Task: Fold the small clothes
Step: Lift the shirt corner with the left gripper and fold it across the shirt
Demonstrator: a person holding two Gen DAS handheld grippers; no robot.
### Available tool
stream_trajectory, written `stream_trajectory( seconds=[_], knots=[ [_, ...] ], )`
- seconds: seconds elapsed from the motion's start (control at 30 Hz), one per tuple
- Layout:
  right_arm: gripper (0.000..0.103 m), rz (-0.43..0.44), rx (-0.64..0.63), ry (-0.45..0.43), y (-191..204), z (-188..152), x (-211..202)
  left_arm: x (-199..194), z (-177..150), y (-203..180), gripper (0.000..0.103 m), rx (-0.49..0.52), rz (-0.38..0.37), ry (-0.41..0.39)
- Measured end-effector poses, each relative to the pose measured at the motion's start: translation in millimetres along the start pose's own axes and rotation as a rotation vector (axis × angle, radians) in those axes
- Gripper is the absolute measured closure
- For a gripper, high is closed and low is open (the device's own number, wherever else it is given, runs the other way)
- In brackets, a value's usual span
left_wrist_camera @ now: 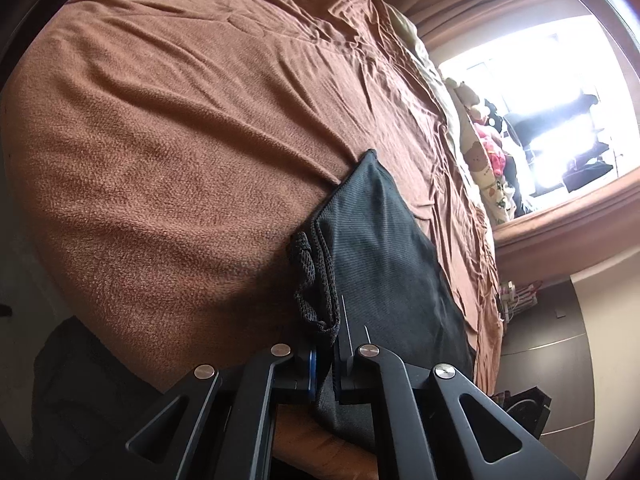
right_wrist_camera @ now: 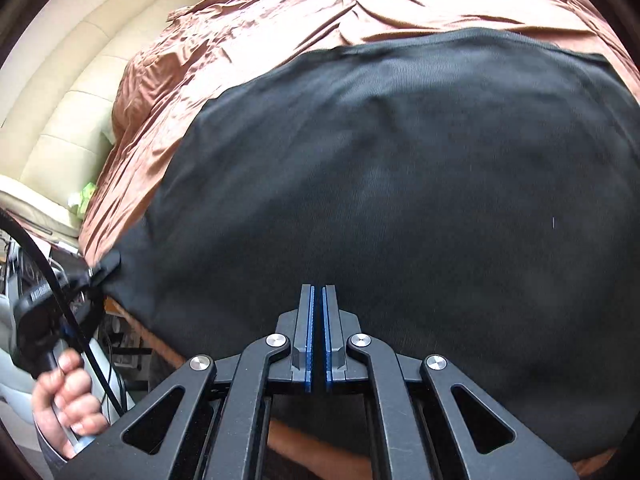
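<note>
The left gripper (left_wrist_camera: 325, 354) is clamped on the near edge of a black garment (left_wrist_camera: 376, 248), several mesh layers bunched between its blue-lined pads with a dark drawstring (left_wrist_camera: 306, 276) trailing just to the left of the jaws. Ahead of it the garment runs away in a narrow, stacked wedge across a rust-brown fleece blanket (left_wrist_camera: 160, 140), nubbly in texture and softly wrinkled, with a bright window (left_wrist_camera: 540, 100) and soft toys (left_wrist_camera: 486, 136) far off to the right.

The right gripper (right_wrist_camera: 319, 320) hovers with its two jaws pressed together on nothing, black cloth spread wide directly beneath and beyond its tips. To its left the person's left hand (right_wrist_camera: 66, 396) grips the other tool's handle at the garment's corner; a shinier, creased brown sheet (right_wrist_camera: 280, 12) and a cream padded headboard (right_wrist_camera: 60, 92) lie further out.

The garment is smooth, fine-ribbed knit, matte and limp. Likely risks: the pinched layers could slide apart if the left grip catches only some of them, undoing the fold's alignment; the loose drawstring could snag on the jaws; and the clingy fleece could drag the cloth into wrinkles when it is pulled across
</note>
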State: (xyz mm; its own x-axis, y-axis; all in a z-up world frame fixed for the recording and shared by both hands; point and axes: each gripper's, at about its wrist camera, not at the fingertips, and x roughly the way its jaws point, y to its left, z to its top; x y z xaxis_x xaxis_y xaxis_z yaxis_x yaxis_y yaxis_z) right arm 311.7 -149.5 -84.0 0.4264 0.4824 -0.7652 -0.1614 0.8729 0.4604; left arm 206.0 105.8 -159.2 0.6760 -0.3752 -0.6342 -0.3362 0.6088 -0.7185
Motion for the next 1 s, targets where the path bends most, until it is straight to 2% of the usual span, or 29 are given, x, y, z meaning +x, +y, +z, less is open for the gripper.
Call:
stream_trajectory(
  seconds=[0.33, 0.5, 0.8, 1.0],
  knots=[
    [0.103, 0.063, 0.008, 0.004, 0, -32, -6, -10, 10, -60, 0.099, 0.124, -0.102, -0.005],
    [0.103, 0.076, 0.019, -0.003, -2, -35, -6, -14, 10, -96, 0.099, 0.189, -0.144, -0.007],
    [0.103, 0.101, 0.027, -0.011, -10, -38, -5, -6, 0, -145, 0.099, 0.289, -0.159, 0.022],
    [0.103, 0.114, 0.025, -0.048, -14, -43, -21, 2, -10, -176, 0.099, 0.331, -0.188, 0.051]
  ],
)
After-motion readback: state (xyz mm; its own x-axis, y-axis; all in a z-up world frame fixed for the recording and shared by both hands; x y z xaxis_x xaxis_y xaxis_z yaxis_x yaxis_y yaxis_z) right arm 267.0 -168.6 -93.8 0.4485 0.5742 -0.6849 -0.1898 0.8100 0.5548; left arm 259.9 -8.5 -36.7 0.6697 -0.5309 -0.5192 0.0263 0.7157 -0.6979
